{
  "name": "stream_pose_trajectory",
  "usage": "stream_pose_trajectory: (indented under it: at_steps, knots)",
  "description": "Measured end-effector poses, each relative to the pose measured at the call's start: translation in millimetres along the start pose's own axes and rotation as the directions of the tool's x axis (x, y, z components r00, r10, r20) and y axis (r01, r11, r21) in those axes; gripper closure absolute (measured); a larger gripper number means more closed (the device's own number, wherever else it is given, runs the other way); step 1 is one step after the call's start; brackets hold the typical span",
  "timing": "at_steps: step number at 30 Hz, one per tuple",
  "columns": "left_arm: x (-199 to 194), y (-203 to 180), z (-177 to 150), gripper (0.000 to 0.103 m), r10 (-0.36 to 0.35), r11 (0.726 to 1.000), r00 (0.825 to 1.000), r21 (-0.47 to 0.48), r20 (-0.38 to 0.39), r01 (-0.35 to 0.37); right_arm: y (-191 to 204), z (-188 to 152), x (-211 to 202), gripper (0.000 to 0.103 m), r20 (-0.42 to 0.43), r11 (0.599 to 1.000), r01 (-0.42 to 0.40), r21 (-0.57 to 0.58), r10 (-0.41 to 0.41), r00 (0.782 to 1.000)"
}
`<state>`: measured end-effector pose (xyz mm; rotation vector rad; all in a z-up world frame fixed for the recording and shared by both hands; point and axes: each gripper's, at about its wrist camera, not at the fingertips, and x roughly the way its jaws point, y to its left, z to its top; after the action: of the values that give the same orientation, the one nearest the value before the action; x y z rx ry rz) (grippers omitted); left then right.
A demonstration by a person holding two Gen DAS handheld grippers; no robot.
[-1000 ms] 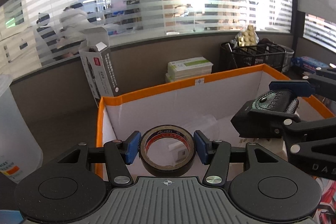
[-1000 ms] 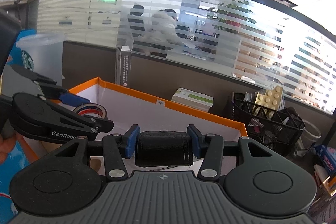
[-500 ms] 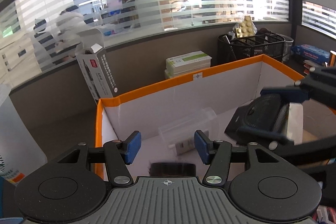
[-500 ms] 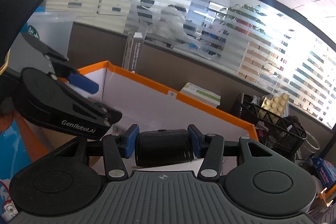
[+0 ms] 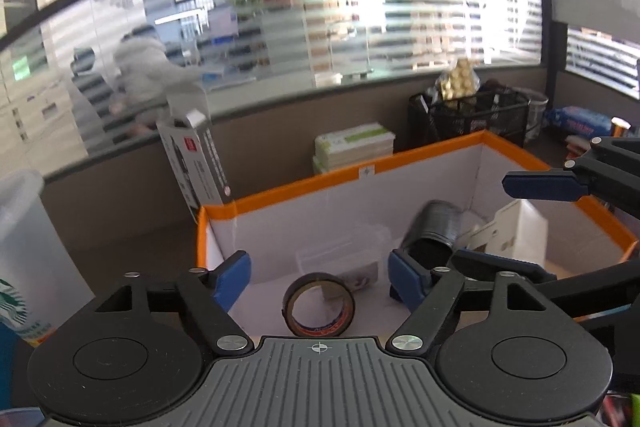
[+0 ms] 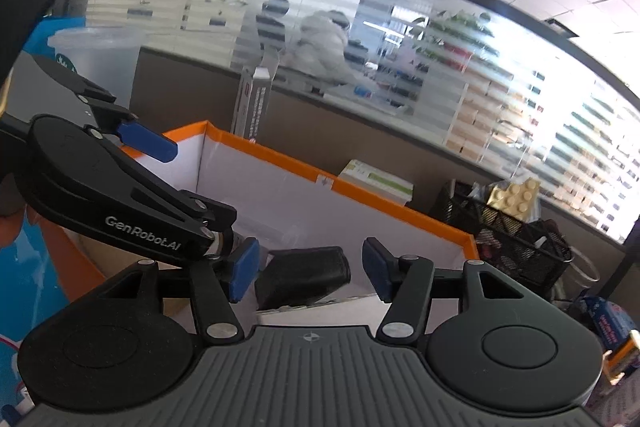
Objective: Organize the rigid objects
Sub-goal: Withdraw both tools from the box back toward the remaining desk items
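As both items lie loose inside orange-rimmed bin point(image 5: 432, 151) | left gripper point(image 5: 318, 275) wide, empty; tape roll point(image 5: 319, 309) lower centre | right gripper point(image 6: 308, 269) wide; black case point(image 6: 302, 277) released | placement judged complete.

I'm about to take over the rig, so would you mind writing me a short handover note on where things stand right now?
Left gripper: open, holding nothing, above the orange-rimmed box.
Right gripper: open, also holding nothing.
Tape roll: in the box, standing on edge.
Black case: in the box below the right gripper, tilted.
Also in the box: a clear plastic container and a white carton.
Done: both items are in.
Left: nothing more to pick shows in either view.
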<state>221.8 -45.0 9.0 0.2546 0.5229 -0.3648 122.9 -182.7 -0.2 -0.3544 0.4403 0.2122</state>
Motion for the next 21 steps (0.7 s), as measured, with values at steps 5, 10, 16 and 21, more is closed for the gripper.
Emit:
stream_pose_trajectory:
  at_steps: [5, 10, 16, 21]
  knots:
    - [-46, 1, 5, 0.01, 0.005, 1.0, 0.997, -0.015, 0.08, -0.004, -3, 8, -37, 0.042, 0.05, 0.999, 0.03, 0.014, -0.03, 0.998]
    - [-95, -9, -9, 0.0, 0.001, 1.0, 0.988, -0.009, 0.156, 0.001, -5, 1, -85, 0.038, 0.093, 0.998, 0.057, 0.034, -0.06, 0.994]
    - [-114, -23, -57, 0.0, -0.05, 0.998, 0.99, -0.033, 0.13, 0.054, 2, -42, -117, 0.034, 0.048, 0.996, 0.063, 0.06, -0.066, 0.997]
    - [-115, -30, -101, 0.0, -0.07, 0.995, 0.994, -0.068, 0.08, 0.076, 14, -94, -119, 0.035, -0.063, 0.996, 0.02, 0.083, -0.015, 0.998]
